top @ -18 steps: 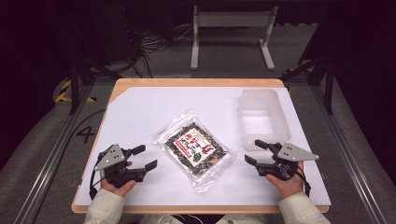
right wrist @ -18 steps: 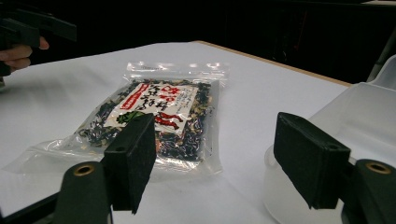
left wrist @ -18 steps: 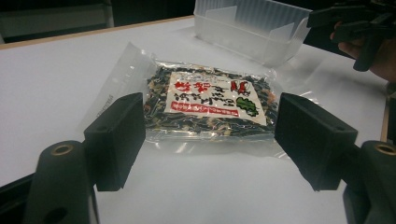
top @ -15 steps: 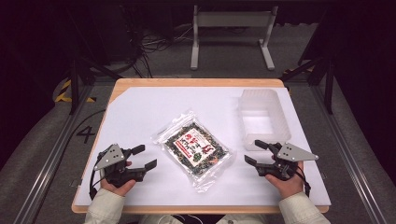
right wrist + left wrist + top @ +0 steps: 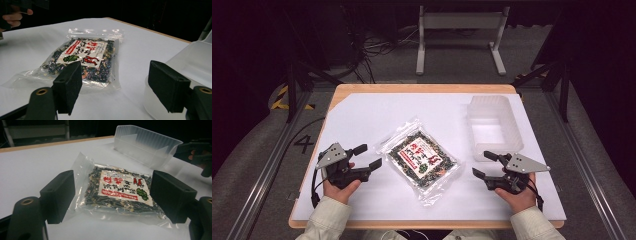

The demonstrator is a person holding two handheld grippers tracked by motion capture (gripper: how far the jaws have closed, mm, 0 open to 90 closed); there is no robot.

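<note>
High view: my left gripper (image 5: 368, 156) and right gripper (image 5: 485, 164) flank the seaweed packet (image 5: 421, 159) lying mid-table, both spread, empty. Left gripper view: packet (image 5: 117, 191) ahead, untouched. Right gripper view: packet (image 5: 80, 60) beyond my parted jaws.

Clear plastic packet of dark dried flakes (image 5: 422, 159): white label w/ red and black East Asian characters, too small/blurred to read; red band w/ white print along one label edge, also unreadable; green leaf mark in one corner. Grey floor left of the table: a dark "4" (image 5: 304, 144) painted on it.
</note>
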